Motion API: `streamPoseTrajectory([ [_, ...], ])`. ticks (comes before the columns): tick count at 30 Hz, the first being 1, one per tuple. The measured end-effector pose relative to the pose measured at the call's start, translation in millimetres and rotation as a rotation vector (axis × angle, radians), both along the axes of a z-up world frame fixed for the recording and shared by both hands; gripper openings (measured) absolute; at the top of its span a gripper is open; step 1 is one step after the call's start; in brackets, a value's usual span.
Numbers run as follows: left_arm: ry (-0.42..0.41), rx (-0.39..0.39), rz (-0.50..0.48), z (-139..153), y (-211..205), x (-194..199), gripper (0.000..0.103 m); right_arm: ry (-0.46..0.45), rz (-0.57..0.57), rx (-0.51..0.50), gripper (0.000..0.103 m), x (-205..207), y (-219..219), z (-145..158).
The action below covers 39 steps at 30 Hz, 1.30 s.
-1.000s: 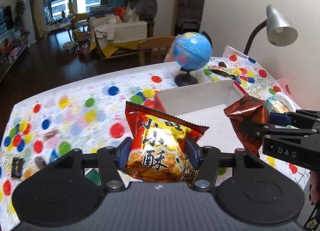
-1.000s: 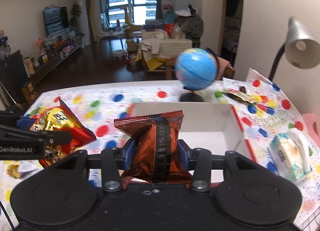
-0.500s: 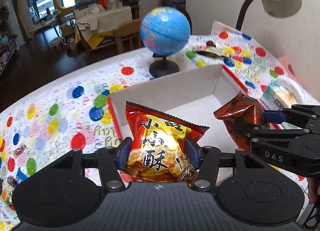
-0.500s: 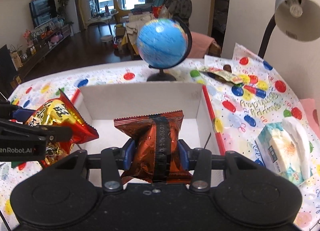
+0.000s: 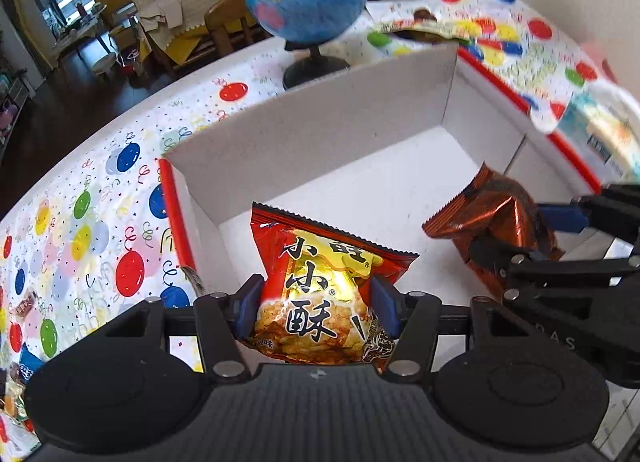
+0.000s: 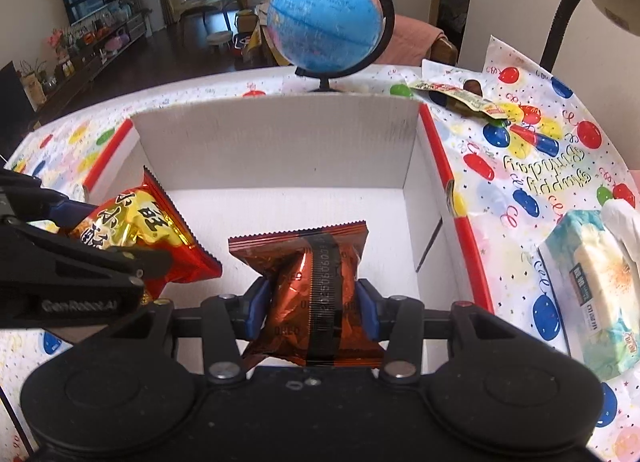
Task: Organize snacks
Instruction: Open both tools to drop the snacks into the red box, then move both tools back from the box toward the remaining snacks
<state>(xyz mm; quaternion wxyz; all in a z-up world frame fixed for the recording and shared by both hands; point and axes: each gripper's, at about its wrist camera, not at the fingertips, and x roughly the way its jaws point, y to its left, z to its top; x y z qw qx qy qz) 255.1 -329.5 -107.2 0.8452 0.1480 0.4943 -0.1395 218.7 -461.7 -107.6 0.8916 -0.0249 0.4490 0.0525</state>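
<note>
**snackwatcher:** Red-and-gold foil is what jumps out first. The left gripper (image 5: 316, 304) is clamped on a red snack bag (image 5: 320, 298) with big printed characters, blue pads pressing in on both sides, and it hangs over the near left part of the white cardboard box (image 6: 280, 150).

**boxfan22:** And the other one? The right gripper (image 6: 314, 308) is squeezed onto a copper-brown snack packet (image 6: 316, 294), back seam facing the camera, over the near middle of the same box. Neither bag looks like it's resting on the box floor, though it's hard to tell for sure.

**snackwatcher:** Yep. The box has red edges and sits on a tabletop (image 6: 520, 190) covered in a balloon-print cloth. A blue globe (image 6: 324, 18) stands just past the far wall.

**boxfan22:** Tissue pack (image 6: 592, 290) is on the right, outside the box, and a flat wrapper (image 6: 460, 96) lies far right near the globe.
</note>
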Motion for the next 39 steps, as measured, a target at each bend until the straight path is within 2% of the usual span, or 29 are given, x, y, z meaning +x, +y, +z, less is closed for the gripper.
streamPoseTrajectory([
  [5, 0.019, 0.003, -0.003, -5.5, -3.7, -0.1, 0.058, 0.001, 0.026, 0.0, 0.046, -2.7, -0.5, -2.5],
  [11, 0.013, -0.034, 0.011, 2.7, 4.1, -2.4, 0.066, -0.026, 0.03, 0.02, 0.054, -3.9, -5.2, 4.2],
  [14, -0.005, -0.063, 0.023, 11.2, 10.5, -7.1, 0.072, -0.048, 0.026, 0.041, 0.055, -8.1, -8.0, 12.0],
  [25, -0.087, -0.134, 0.036, 50.0, 40.1, -39.3, 0.074, -0.162, 0.03, 0.069, 0.074, -37.2, 1.0, 52.1],
  [34, -0.157, -0.181, 0.036, 81.8, 78.6, -71.8, 0.077, -0.234, 0.028, 0.095, 0.083, -68.4, 27.7, 80.6],
  [36, -0.166, -0.198, 0.032, 87.8, 88.3, -79.9, 0.083, -0.245, 0.03, 0.106, 0.085, -75.7, 35.6, 86.1],
  [39, -0.183, -0.218, 0.037, 96.7, 103.7, -92.5, 0.083, -0.269, 0.038, 0.119, 0.087, -87.7, 49.2, 94.9],
])
